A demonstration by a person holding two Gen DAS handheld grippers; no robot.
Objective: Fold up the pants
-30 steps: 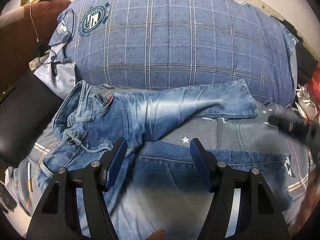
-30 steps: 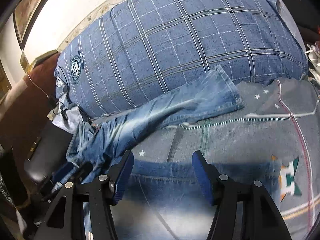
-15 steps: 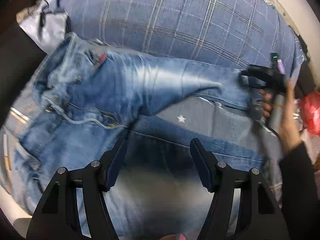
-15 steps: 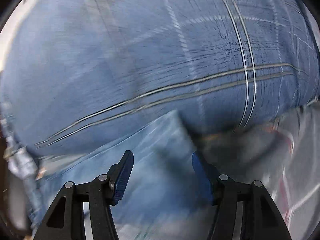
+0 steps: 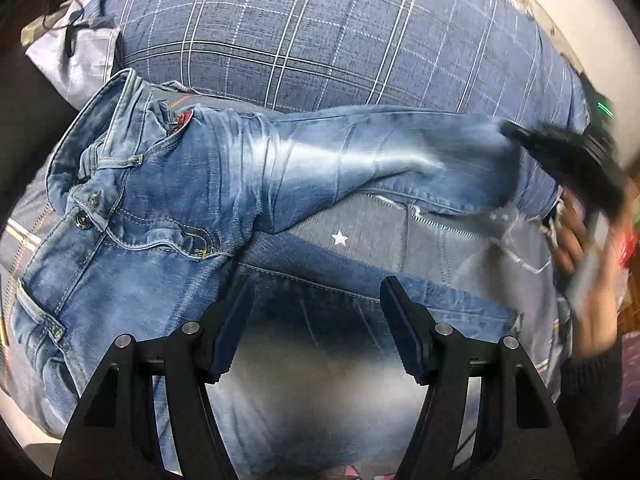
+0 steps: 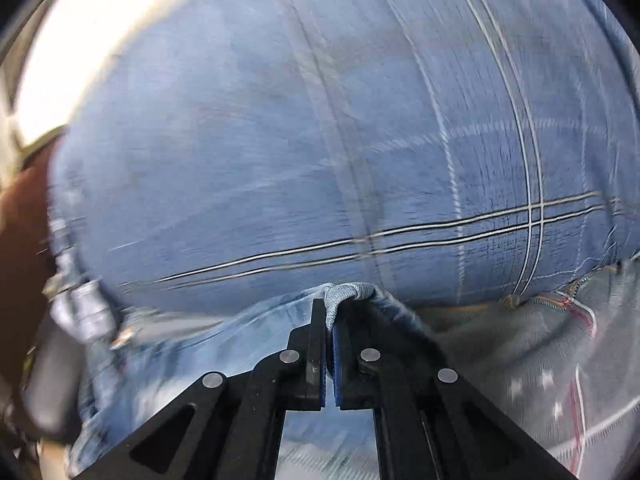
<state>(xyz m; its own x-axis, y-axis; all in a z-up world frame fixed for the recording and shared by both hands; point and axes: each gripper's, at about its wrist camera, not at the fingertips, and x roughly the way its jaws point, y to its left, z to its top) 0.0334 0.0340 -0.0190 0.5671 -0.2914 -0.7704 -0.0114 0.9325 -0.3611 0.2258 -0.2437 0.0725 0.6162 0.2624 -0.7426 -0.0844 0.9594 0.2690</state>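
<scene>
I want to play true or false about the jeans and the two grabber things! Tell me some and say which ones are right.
1. The right gripper is shut on the jeans. True: it pinches the hem of one leg.
2. The left gripper is squeezing the waistband. False: its fingers stand open above the other leg, holding nothing.
3. The jeans are already folded into a neat stack. False: the two legs lie spread apart.
4. A big blue plaid pillow lies behind the jeans. True.
5. The sheet between the legs has a white star. True.
</scene>
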